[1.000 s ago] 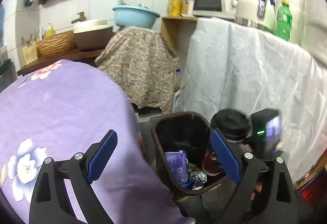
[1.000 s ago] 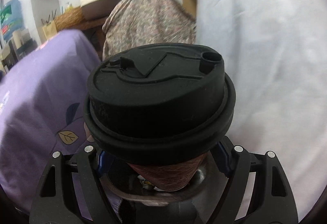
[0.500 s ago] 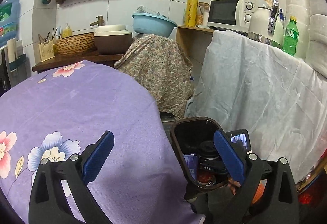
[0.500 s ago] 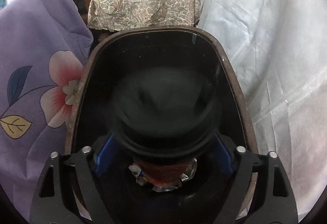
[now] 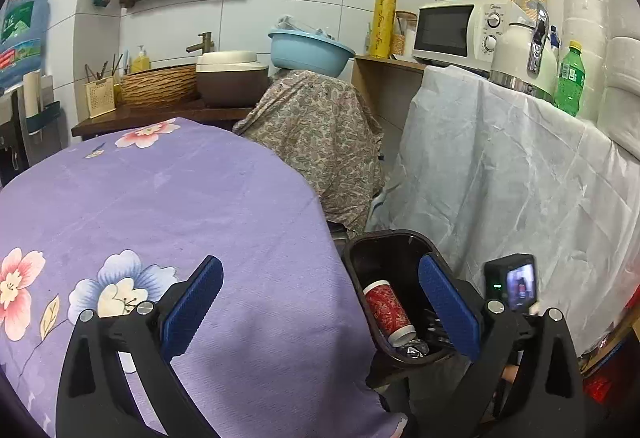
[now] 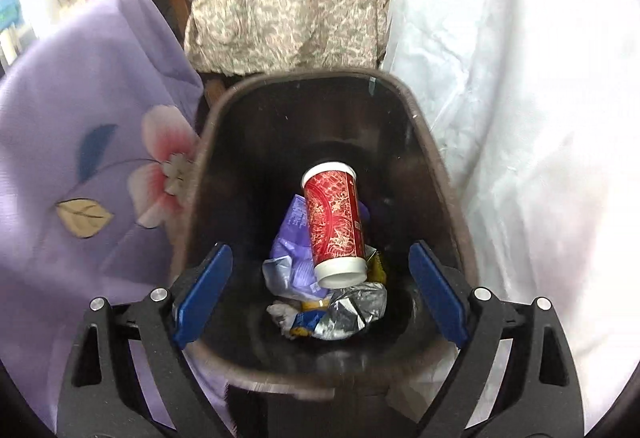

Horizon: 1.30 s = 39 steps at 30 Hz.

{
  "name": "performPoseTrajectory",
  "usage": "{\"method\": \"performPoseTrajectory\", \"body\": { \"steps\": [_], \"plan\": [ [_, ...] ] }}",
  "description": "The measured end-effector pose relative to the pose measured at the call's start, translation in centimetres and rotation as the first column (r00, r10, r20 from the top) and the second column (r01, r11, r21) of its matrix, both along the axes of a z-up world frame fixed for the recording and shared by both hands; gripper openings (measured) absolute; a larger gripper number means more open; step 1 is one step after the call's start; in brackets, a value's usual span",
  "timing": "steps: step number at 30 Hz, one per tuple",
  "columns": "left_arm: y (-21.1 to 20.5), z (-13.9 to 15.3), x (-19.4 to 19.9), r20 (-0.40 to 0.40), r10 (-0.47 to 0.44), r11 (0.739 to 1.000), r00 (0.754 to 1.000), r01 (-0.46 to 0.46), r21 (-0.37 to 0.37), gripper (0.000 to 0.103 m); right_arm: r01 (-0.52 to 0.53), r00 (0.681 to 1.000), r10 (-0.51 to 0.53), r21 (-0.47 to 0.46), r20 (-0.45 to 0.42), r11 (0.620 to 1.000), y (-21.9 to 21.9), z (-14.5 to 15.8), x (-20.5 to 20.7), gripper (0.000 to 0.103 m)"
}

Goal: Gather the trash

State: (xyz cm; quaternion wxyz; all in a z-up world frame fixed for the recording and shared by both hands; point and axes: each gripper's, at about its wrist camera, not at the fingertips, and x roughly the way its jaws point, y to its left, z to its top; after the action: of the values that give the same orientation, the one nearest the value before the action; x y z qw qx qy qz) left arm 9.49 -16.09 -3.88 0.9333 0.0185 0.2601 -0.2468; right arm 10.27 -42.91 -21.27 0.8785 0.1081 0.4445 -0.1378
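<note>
My right tool [image 6: 320, 290] is opening, empty, above the bin [image 6: 436, 174], where the red cup [image 6: 334, 222] is lying on crumpled wrappers [image 6: 296, 262]; my left tool [image 5: 320, 306] is gaping open over the purple-clothed bench [image 5: 180, 198].

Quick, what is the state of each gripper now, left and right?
Left gripper: open, holds nothing.
Right gripper: jaws opening, nothing between them; red cup lies in the bin.

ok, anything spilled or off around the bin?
Nothing spilled. The red cup lies tilted inside the brown bin, on a purple wrapper and crumpled foil. One oddity: no lid is visible on the cup. The right hand-held gripper is opening above it, with nothing between its pads.
</note>
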Motion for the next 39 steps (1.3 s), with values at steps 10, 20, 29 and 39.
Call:
{"method": "performPoseTrajectory", "body": {
  "steps": [10,20,29,39],
  "plan": [
    [3.0,0.9,-1.2,0.036,0.047,0.999,0.998,-0.047,0.002,0.097,-0.037,0.969,0.055,-0.08,0.24,0.996,3.7,9.6,-5.8,0.097],
    [7.1,2.5,-3.4,0.138,0.081,0.997,0.987,-0.08,-0.008,0.097,-0.127,0.861,0.181,-0.143,0.475,0.982,10.1,17.7,-9.1,0.097],
    [10.2,3.4,-5.4,0.215,0.131,0.991,0.968,-0.123,-0.049,0.097,-0.23,0.781,0.285,-0.169,0.555,0.958,15.2,21.0,-11.5,0.097],
    [11.4,3.2,-6.3,0.227,0.167,0.985,0.96,-0.155,-0.07,0.097,-0.261,0.734,0.32,-0.186,0.599,0.947,17.6,21.6,-13.9,0.097]
  ]
}}
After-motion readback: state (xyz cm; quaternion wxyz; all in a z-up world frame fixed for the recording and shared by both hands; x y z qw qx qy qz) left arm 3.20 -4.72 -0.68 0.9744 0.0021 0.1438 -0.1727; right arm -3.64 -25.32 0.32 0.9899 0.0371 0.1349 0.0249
